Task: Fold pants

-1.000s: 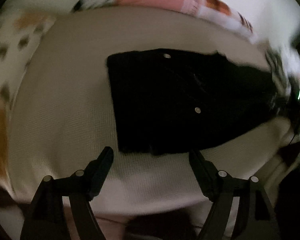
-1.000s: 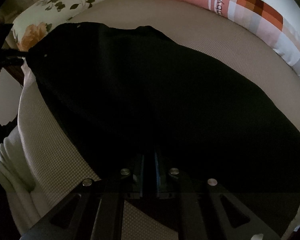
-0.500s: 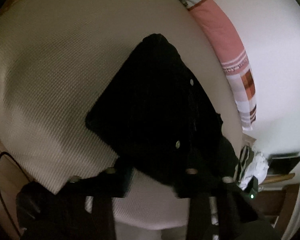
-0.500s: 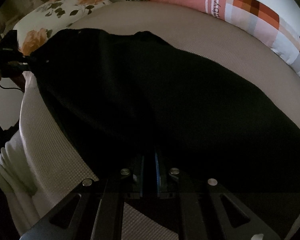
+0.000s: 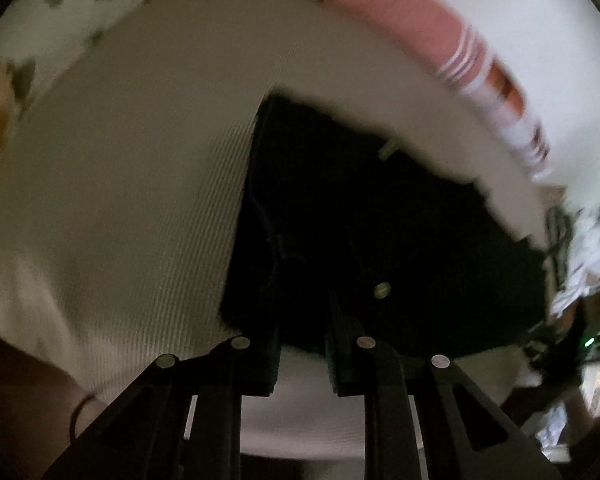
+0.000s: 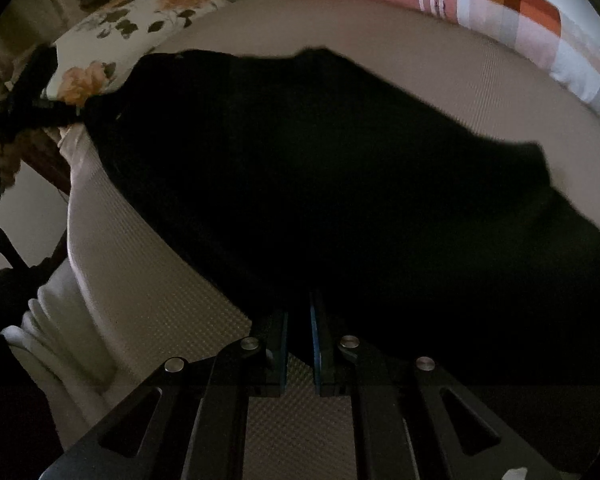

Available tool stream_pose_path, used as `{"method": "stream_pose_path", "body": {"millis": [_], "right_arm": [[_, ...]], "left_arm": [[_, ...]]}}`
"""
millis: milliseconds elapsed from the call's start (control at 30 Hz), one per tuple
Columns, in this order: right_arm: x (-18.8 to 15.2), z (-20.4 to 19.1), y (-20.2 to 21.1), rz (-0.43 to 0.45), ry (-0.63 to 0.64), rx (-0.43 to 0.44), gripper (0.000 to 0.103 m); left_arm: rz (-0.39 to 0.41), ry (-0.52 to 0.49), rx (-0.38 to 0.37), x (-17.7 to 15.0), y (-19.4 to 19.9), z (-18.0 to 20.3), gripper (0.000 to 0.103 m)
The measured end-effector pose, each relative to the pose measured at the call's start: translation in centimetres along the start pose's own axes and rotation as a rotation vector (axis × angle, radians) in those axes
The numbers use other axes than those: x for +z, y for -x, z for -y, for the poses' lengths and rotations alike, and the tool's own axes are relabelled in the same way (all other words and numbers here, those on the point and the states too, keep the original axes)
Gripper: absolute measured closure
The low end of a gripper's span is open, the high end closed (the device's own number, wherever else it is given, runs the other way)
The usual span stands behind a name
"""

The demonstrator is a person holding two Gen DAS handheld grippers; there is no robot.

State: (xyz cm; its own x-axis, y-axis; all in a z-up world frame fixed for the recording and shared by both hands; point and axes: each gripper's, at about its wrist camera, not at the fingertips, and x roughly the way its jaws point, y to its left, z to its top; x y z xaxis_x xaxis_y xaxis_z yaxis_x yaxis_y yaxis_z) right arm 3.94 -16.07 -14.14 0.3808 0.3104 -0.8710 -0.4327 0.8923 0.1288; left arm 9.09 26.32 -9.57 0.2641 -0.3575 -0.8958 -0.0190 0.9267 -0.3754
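Black pants (image 5: 380,240) lie on a beige textured mattress (image 5: 120,200), with metal rivets showing near the waist. My left gripper (image 5: 302,320) is narrowly closed over the near waist edge of the pants. In the right wrist view the pants (image 6: 340,184) spread wide across the mattress (image 6: 160,304). My right gripper (image 6: 299,320) is shut on the near edge of the pants fabric. The left gripper (image 6: 32,108) shows small at the far left end of the pants.
A pink striped and checked pillow (image 6: 520,20) lies along the far side of the bed. A floral pillow (image 6: 132,28) sits at the far left. White bedding (image 6: 60,340) hangs over the near left edge. Furniture and clutter (image 5: 580,260) stand to the right.
My left gripper swung around, came down onto the waist edge and narrowed from wide open. The right gripper stayed shut on the pants, whose far edge has shifted.
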Motion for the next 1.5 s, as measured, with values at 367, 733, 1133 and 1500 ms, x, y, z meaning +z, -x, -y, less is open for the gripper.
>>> {"method": "stream_pose_path", "body": {"millis": [367,733,1133,1500], "right_arm": [[-0.1,0.8,1.0,0.049,-0.061,-0.018,0.081],[0.5,0.9,1.7,0.104,-0.088,-0.04,0.08],[0.7,1.2,2.0,0.118,-0.122,-0.016,0.079],[-0.3,2.7,4.1,0.146,-0.15,0.011,0.065]], "left_arm": [[0.217,-0.168,0.242,-2.1,3.1,3.9,0.047],[0.287,-0.557,0.118,-5.3,1.2,16.0,0.047],[0.236,-0.954,0.026,-8.9,-7.9,29.3,0.047],[0.188,-1.016,0.085,-10.1,-10.7,30.4,0.099]]}}
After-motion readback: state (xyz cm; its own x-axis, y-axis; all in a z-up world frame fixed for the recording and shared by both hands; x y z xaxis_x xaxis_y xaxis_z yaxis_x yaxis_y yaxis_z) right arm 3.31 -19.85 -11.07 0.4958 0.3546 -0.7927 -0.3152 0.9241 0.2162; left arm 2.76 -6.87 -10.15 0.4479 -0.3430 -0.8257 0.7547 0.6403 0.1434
